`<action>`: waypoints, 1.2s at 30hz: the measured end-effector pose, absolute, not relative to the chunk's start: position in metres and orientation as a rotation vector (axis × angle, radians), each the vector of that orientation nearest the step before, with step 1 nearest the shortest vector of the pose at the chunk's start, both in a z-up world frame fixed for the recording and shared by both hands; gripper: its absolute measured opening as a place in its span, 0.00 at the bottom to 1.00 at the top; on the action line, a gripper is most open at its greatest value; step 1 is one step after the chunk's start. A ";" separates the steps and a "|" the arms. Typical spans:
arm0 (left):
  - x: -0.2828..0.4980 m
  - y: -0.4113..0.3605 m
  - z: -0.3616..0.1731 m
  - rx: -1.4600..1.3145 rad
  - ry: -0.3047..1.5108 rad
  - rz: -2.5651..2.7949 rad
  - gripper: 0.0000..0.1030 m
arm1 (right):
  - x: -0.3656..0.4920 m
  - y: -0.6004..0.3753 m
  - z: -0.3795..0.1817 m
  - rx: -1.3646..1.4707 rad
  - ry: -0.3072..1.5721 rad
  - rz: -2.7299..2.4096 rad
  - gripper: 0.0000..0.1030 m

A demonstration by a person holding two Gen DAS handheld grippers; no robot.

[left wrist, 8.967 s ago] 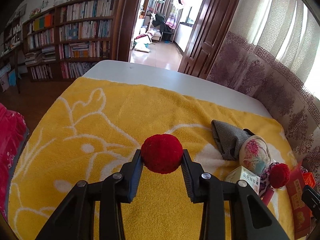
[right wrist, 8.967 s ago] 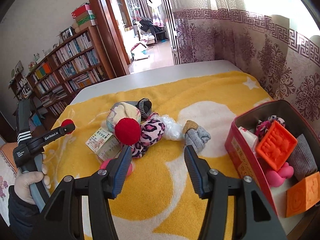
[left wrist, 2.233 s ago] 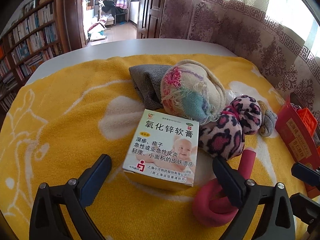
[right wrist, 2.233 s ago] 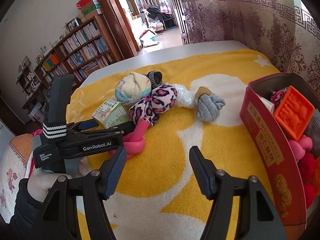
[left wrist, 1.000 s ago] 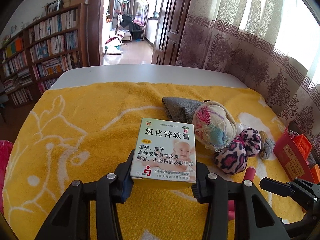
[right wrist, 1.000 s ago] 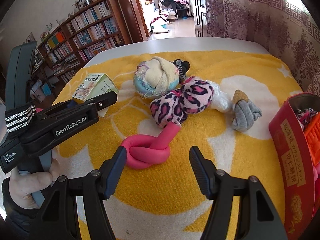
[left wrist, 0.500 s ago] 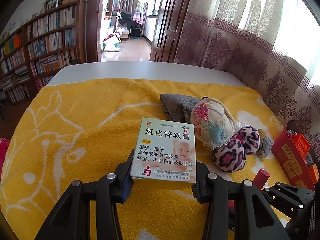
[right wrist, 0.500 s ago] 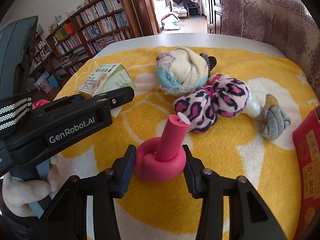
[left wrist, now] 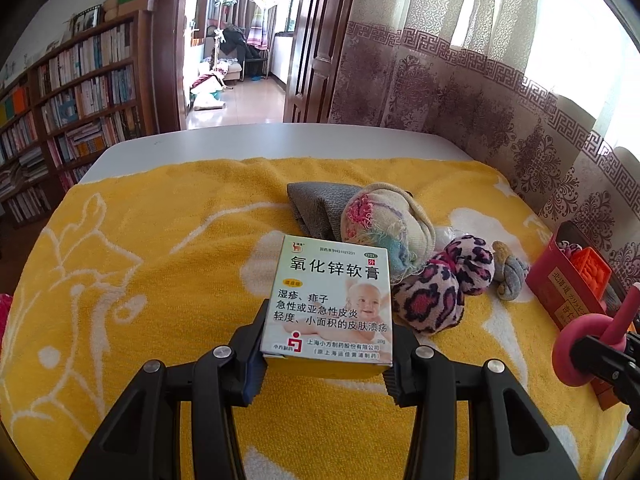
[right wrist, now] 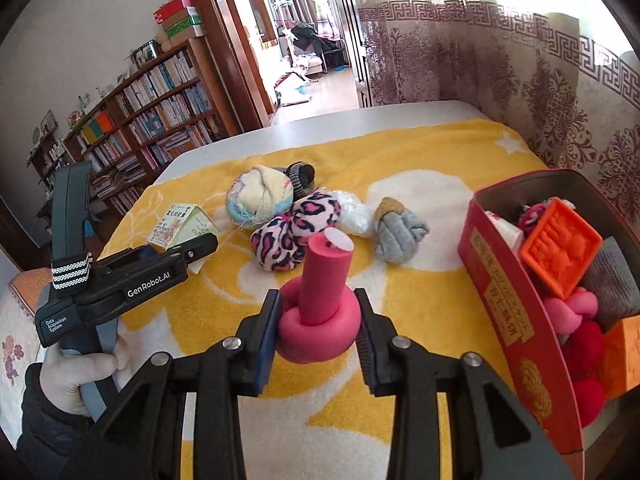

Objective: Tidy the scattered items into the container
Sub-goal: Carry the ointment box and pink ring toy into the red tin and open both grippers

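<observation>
Now the pink foam knot point(right wrist: 316, 320) is off the yellow towel point(right wrist: 420, 292), pinched in the right tongs point(right wrist: 316, 330), which stood wide around it a second ago, beside the red tin point(right wrist: 504, 300). Left tongs point(left wrist: 326, 354) still clamp the ointment box point(left wrist: 332, 300) above the towel.

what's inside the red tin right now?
Red tin holds an orange block, a grey cloth, pink foam, red pompoms and something white. Its bottom is covered.
</observation>
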State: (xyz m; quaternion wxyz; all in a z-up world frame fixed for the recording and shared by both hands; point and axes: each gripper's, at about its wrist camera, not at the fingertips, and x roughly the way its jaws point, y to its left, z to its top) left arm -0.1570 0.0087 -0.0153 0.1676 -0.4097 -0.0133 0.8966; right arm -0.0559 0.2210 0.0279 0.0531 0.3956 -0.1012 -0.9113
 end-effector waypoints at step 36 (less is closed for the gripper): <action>-0.057 0.259 0.037 -0.940 0.267 2.164 0.47 | 0.006 0.433 0.058 1.035 -0.691 -3.144 0.37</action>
